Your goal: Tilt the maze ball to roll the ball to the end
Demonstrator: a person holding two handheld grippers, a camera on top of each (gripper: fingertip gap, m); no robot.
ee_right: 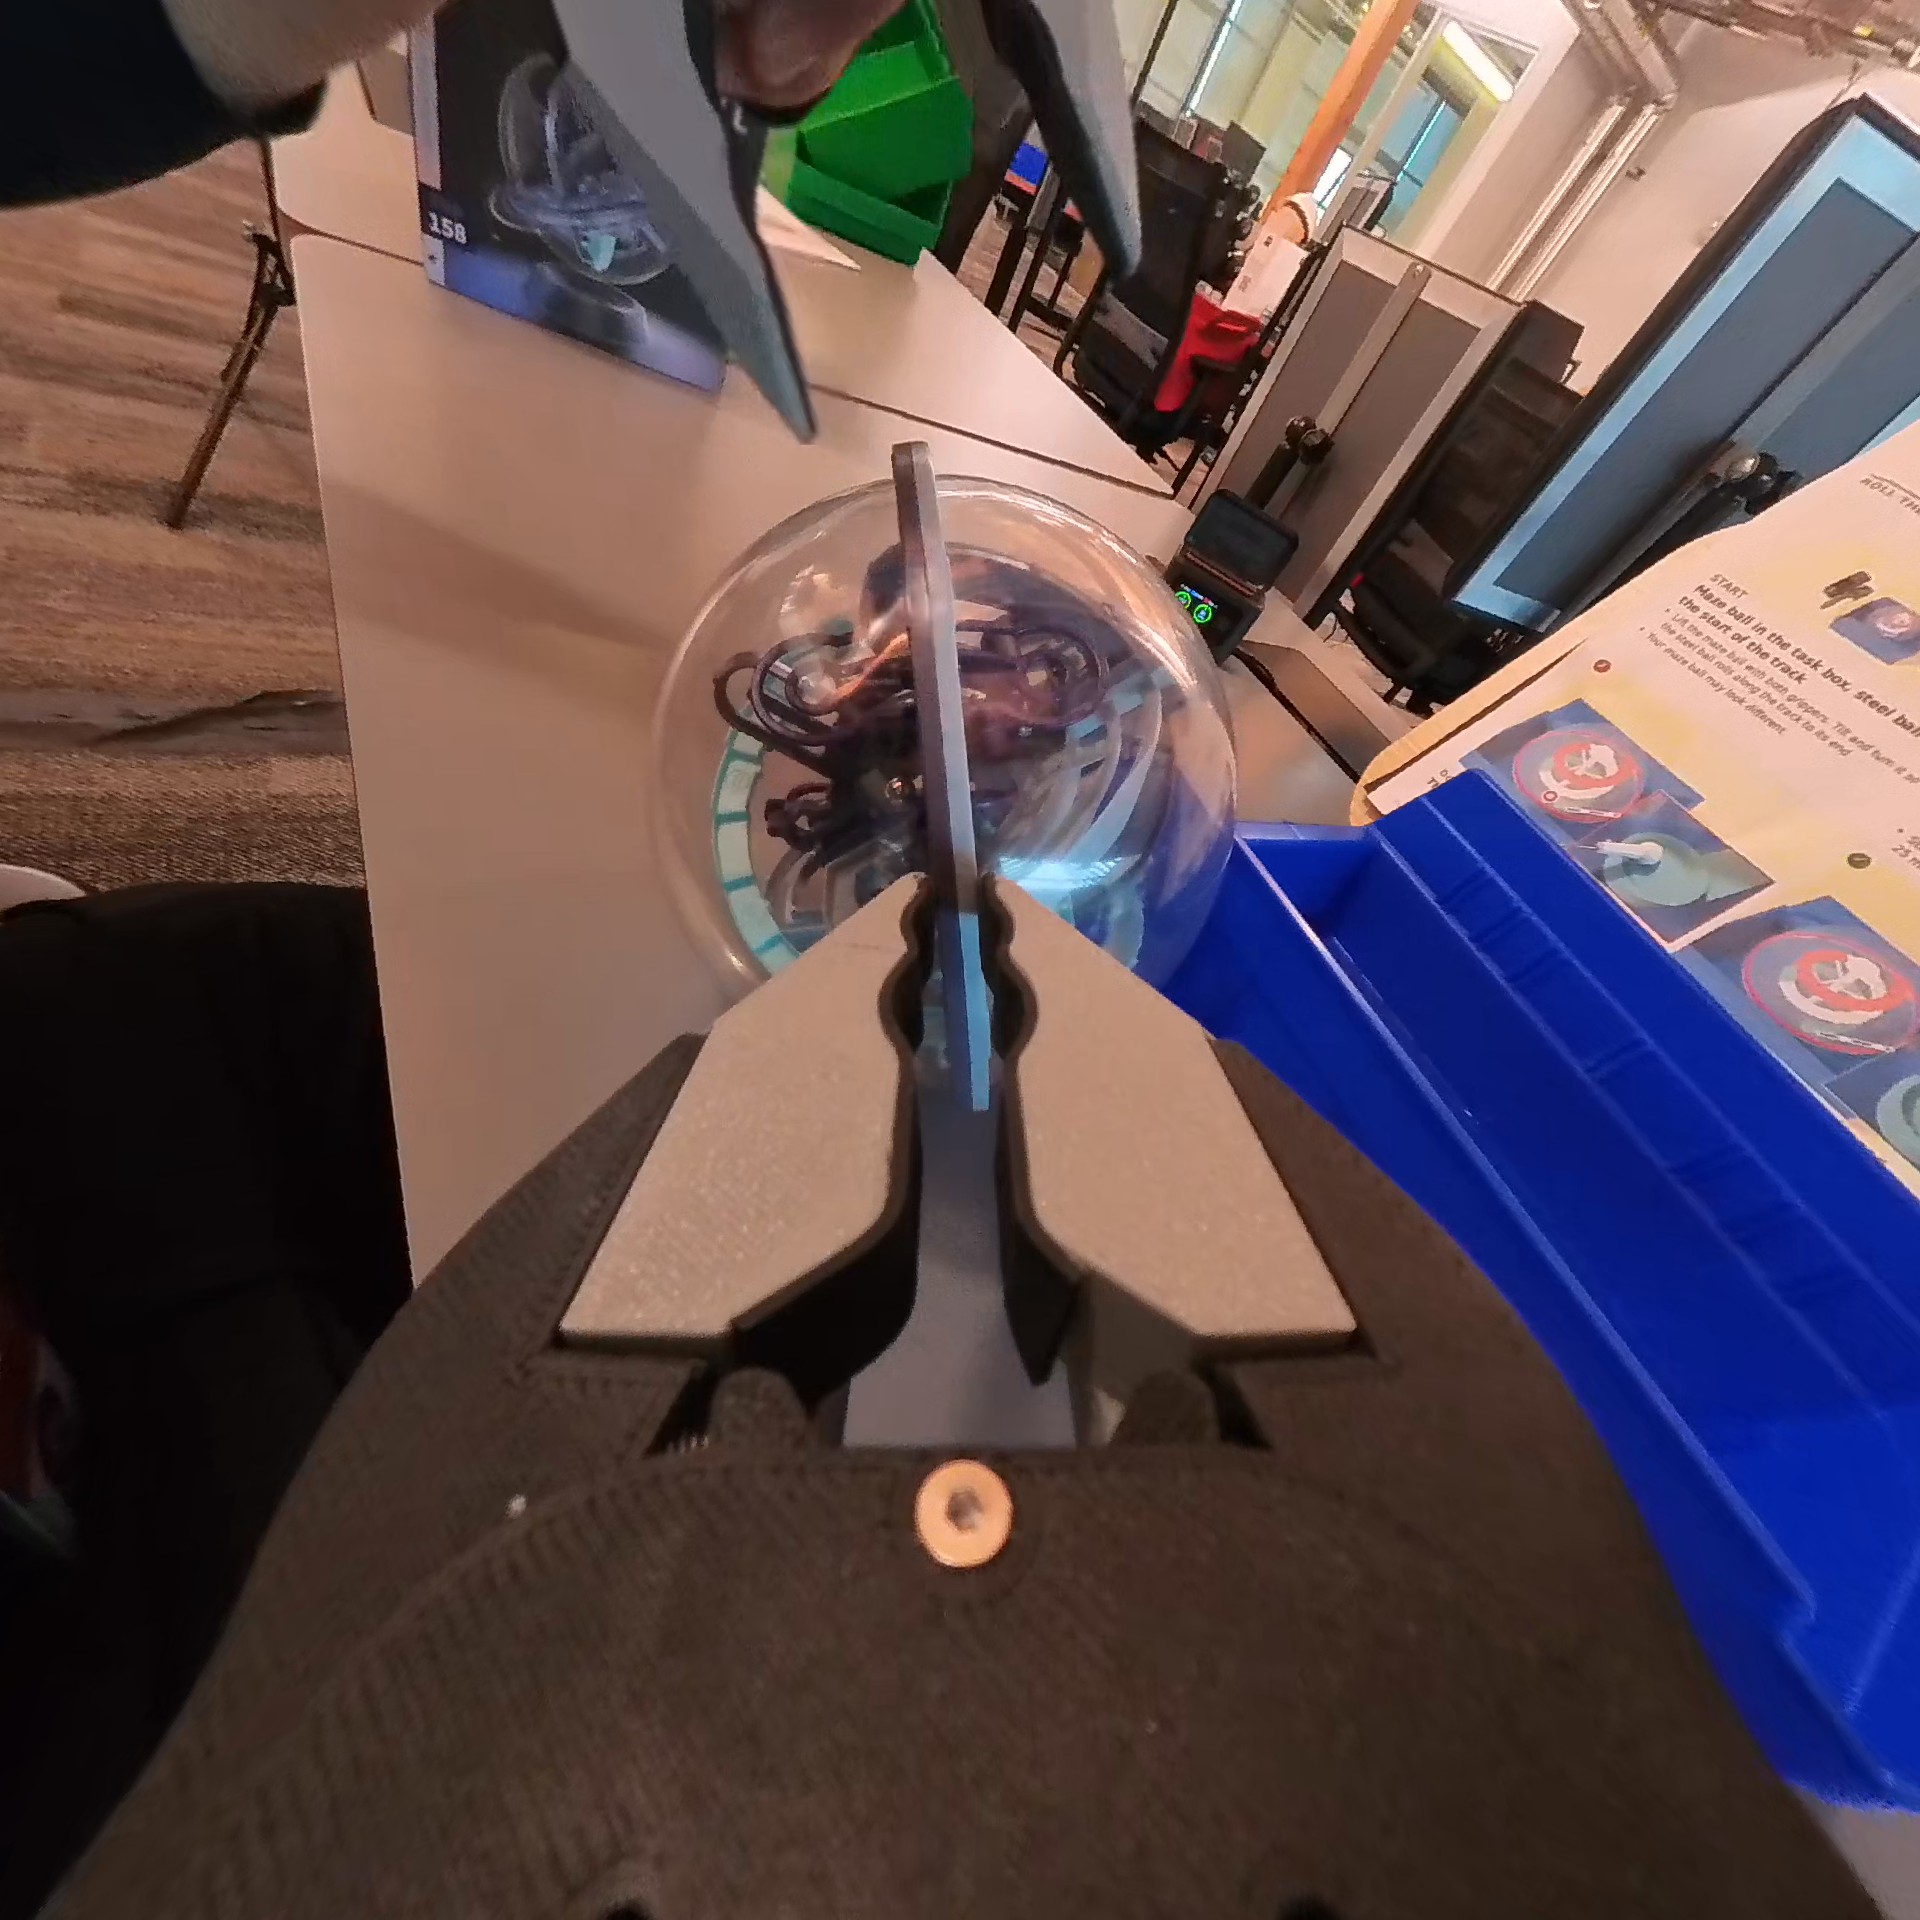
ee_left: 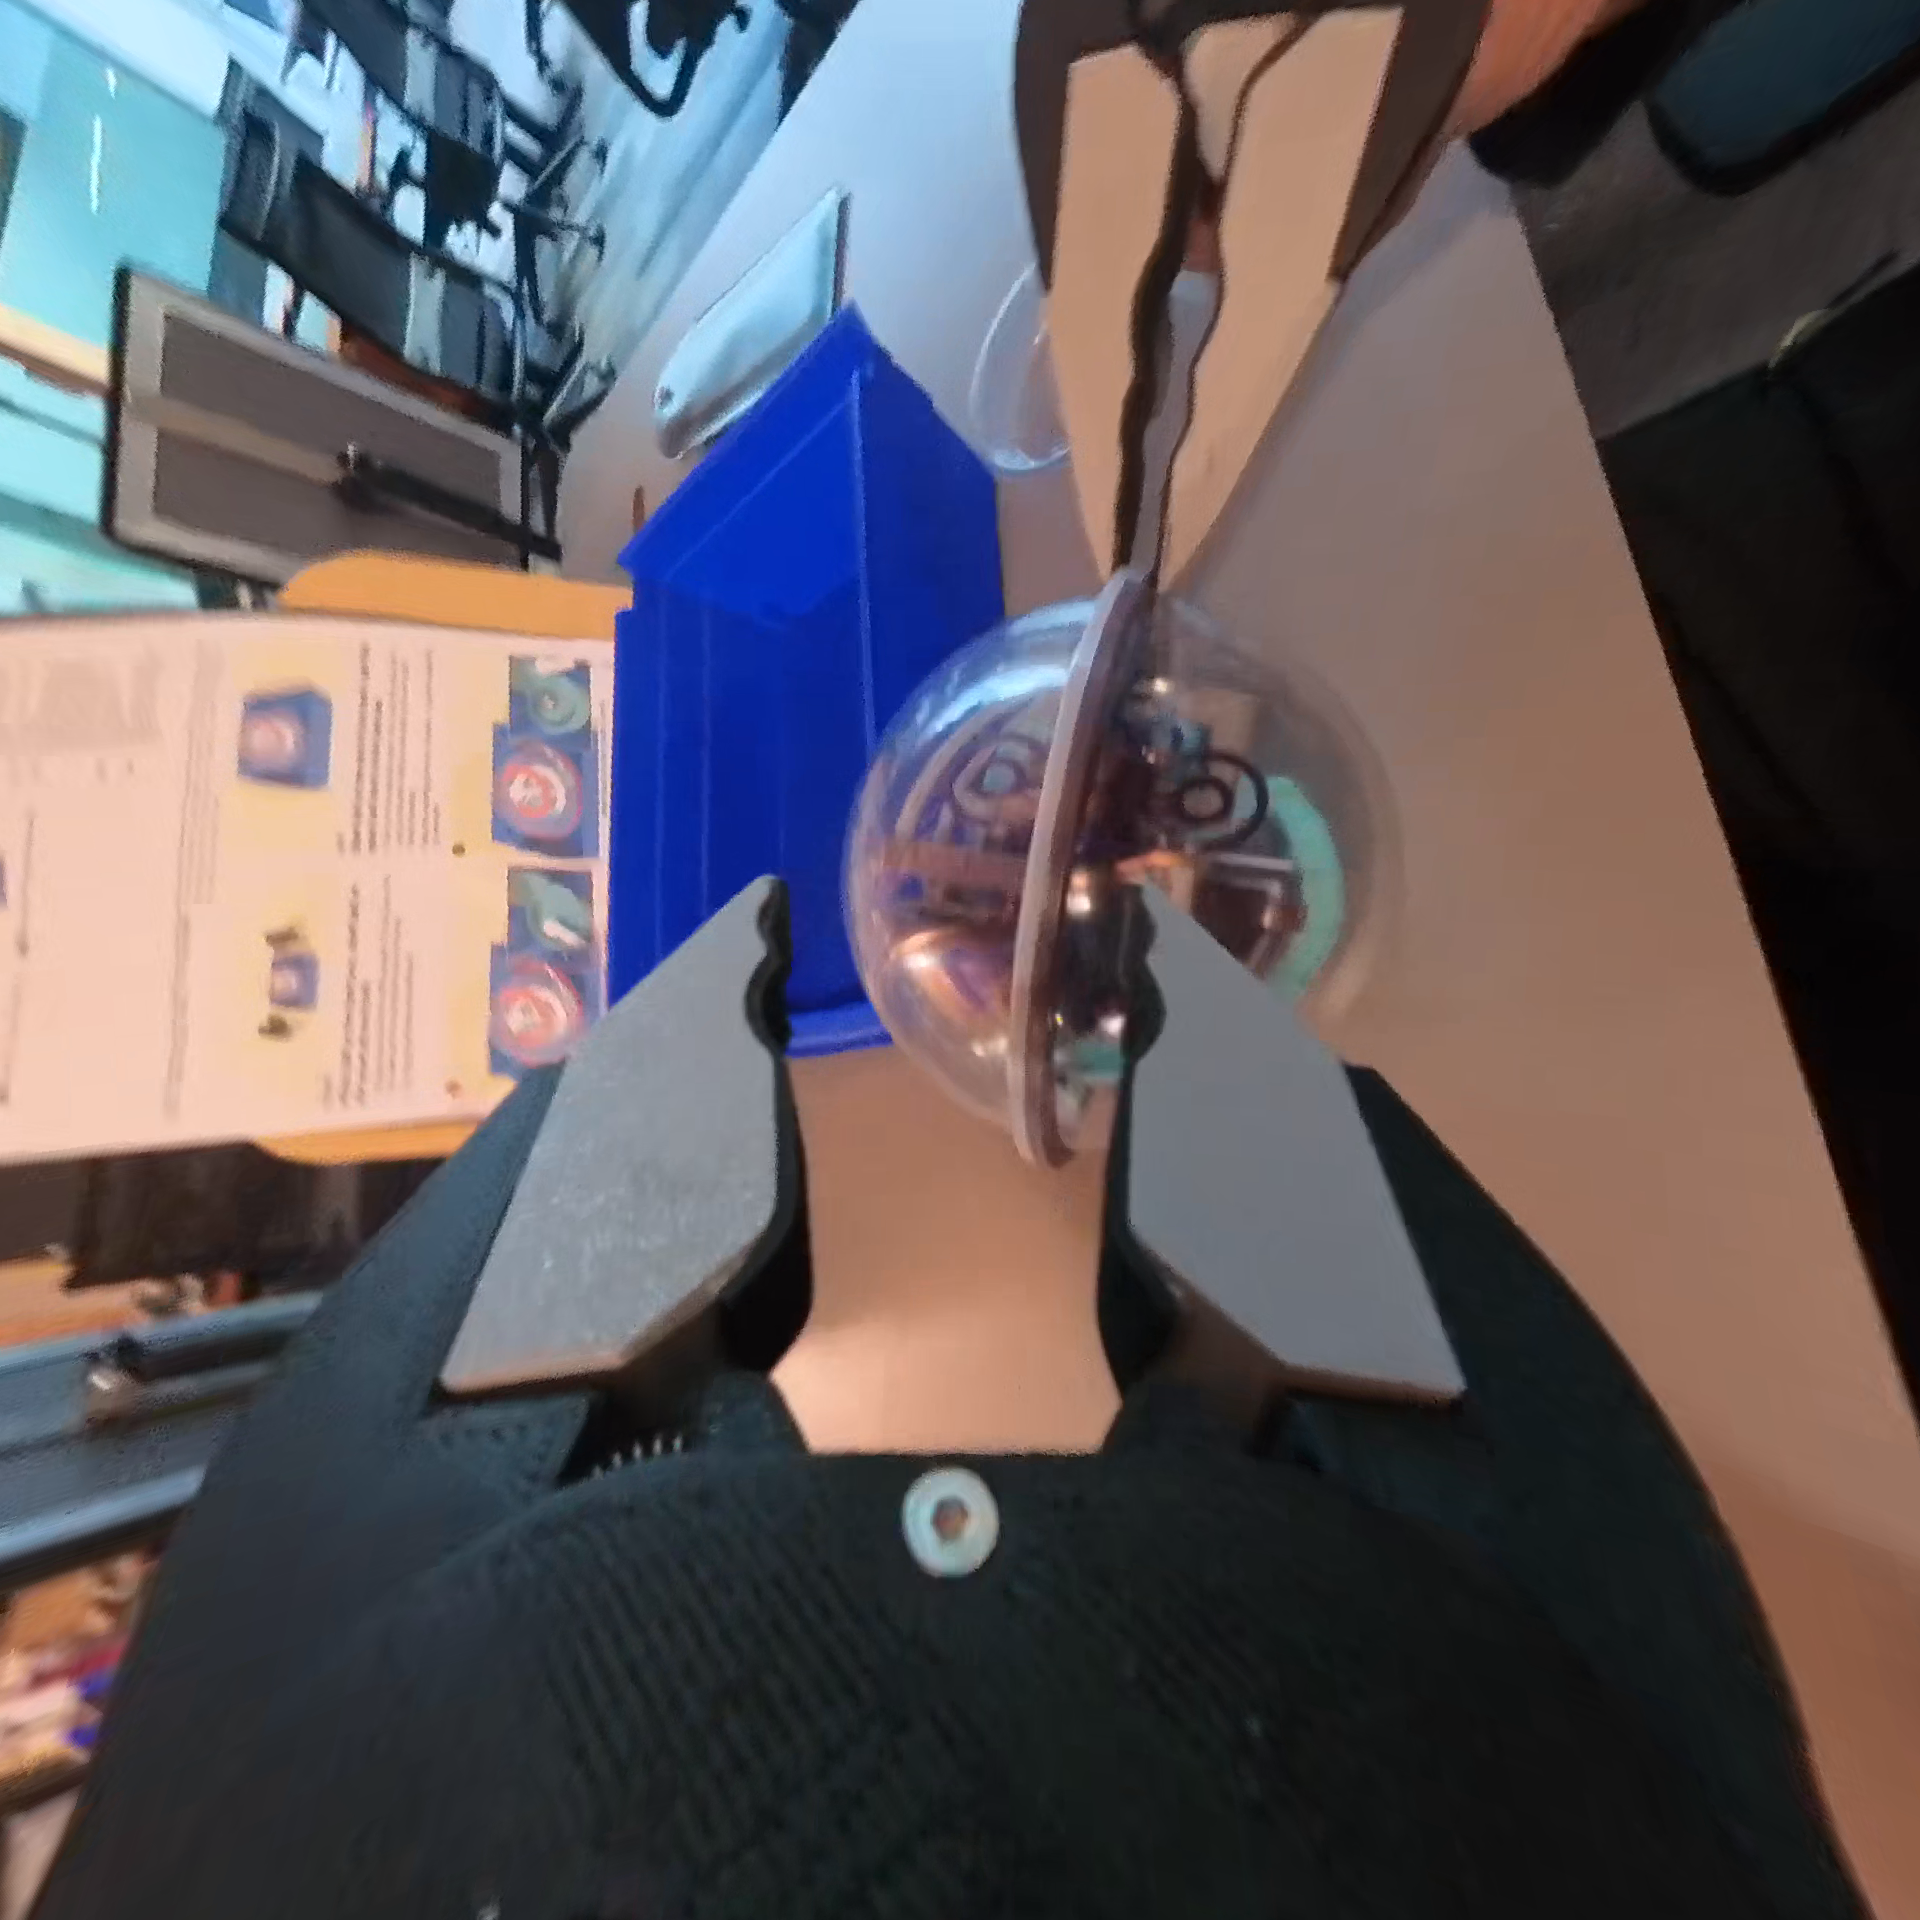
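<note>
Two matching handheld grippers [ee_left: 956,935] [ee_right: 954,904]: chunky black 3D-printed bodies with a ribbed layer texture, one silver hex screw [ee_right: 962,1525] dead centre on each. Flat grey finger plates tapering to points, backed by wavy black rubbery pads [ee_right: 906,977]. Dark sleeve [ee_left: 1662,114] up top.

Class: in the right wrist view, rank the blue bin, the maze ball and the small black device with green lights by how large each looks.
1. blue bin, though nearness to the camera inflates it.
2. maze ball.
3. small black device, farthest away.
</note>
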